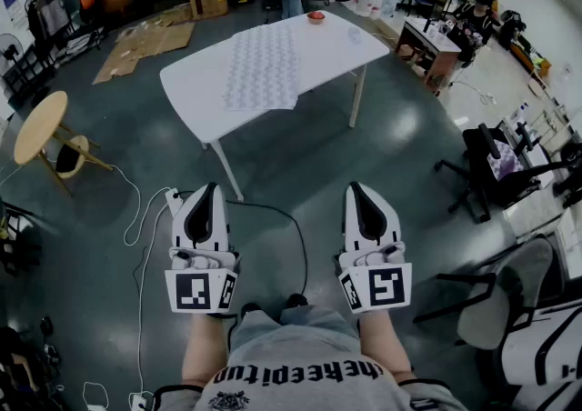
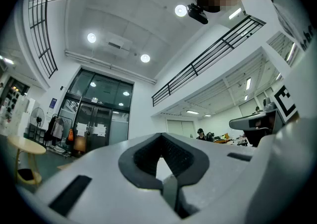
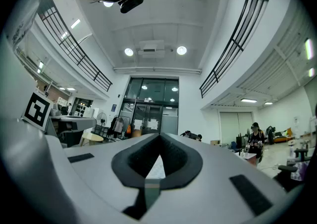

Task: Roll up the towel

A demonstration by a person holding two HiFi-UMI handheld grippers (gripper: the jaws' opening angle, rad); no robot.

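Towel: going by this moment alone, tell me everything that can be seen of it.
The towel is a long, pale rectangle of what looks like cloth, with a fine grey repeating pattern. It lies spread flat and fully unrolled on the white table, running lengthwise from the far side to the near edge. Whether its near end overhangs that edge cannot be told. Nothing rests on it, and only the table touches it.

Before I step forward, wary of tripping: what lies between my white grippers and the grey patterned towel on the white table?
Head view: bare dark floor up to the table; a thin black cable lies between left gripper and right gripper.
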